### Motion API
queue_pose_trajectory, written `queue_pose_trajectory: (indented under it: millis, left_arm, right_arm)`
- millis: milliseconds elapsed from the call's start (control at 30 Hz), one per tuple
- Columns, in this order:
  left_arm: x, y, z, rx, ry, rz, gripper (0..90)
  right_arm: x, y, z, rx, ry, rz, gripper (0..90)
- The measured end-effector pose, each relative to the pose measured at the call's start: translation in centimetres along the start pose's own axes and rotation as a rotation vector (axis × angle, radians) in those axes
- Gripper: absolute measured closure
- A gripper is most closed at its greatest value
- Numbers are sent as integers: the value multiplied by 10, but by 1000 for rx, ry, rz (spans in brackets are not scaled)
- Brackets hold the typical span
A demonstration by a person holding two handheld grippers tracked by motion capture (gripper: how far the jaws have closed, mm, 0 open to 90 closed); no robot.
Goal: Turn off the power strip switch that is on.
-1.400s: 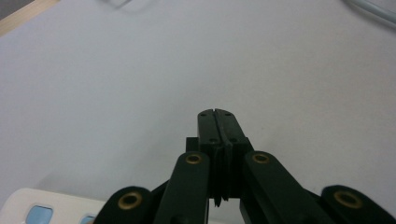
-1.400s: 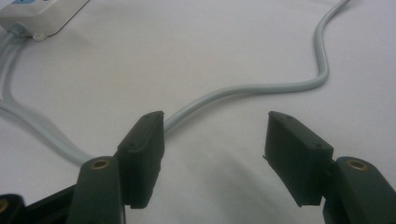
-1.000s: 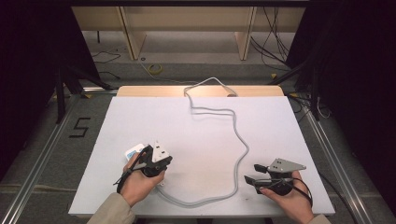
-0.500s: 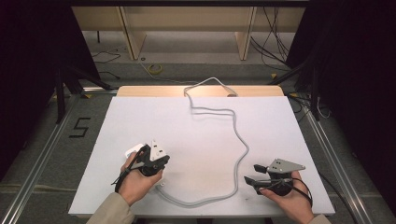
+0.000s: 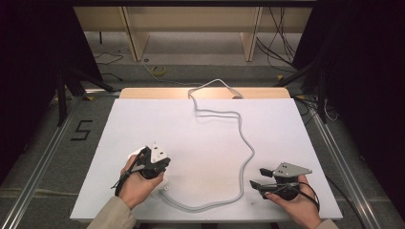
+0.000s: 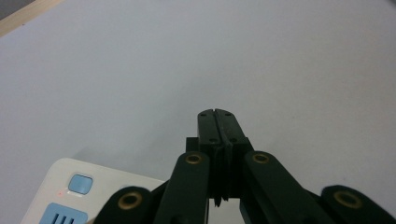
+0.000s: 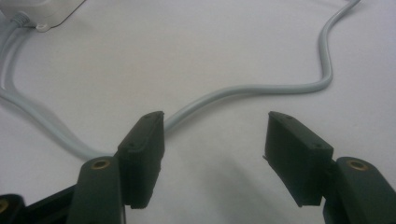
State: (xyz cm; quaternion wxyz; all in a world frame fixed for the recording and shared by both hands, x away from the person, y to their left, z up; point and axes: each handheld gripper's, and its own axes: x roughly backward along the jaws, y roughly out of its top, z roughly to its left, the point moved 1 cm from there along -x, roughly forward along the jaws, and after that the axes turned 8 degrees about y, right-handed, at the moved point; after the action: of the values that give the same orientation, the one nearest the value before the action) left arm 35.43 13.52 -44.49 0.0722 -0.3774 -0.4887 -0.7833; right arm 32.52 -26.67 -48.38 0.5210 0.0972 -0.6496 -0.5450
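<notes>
at the near left of the white table (image 5: 143,119), about seven o'clock on the tabletop, the left gripper (image 5: 160,167) sits over the white power strip (image 5: 160,183), with the person's left hand (image 5: 136,183) around it. in the left gripper view its jaws are pressed together with nothing between them, and the power strip (image 6: 70,196) lies at about eight o'clock from the jaw tips, just beside and below them, its blue switch (image 6: 80,183) facing up; whether the gripper touches the strip i cannot tell. from the strip's near end the grey cord (image 5: 246,143) leaves toward four o'clock, sweeps along the front edge, then climbs toward twelve o'clock in loose bends and drops over the far edge. so its long run lies mostly near-to-far, between the two hands. at about five o'clock on the table the right gripper (image 5: 258,185) points toward nine o'clock, at the cord's rising bend. in the right gripper view its jaws stand spread wide and empty, and the cord (image 7: 261,88) crosses ahead of them, from ten o'clock behind the left jaw round to one o'clock, near but apart. the right gripper is the nearer one to the cord's free middle stretch; the left is nearer the strip.
</notes>
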Motion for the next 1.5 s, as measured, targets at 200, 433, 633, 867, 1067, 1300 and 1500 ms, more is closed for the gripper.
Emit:
queue_pose_trajectory:
  millis: [200,433,633,867,1067,1300,1500]
  left_arm:
    - [1,0,2,7,6,4,896]
    - [1,-1,4,18,14,8,896]
    - [2,-2,7,21,24,13,896]
    - [2,-3,9,24,35,19,896]
    - [3,-4,12,34,47,22,896]
    - [5,-5,17,41,61,31,896]
    - [5,-7,20,45,68,44,896]
  right_arm:
    - [0,0,0,1,-1,1,386]
    - [0,0,0,0,-2,2,385]
    - [0,0,0,0,-3,2,384]
    - [0,0,0,-1,-4,3,383]
    - [0,0,0,-2,-5,1,381]
    - [1,0,0,-2,-9,1,378]
    - [1,0,0,-2,-10,3,378]
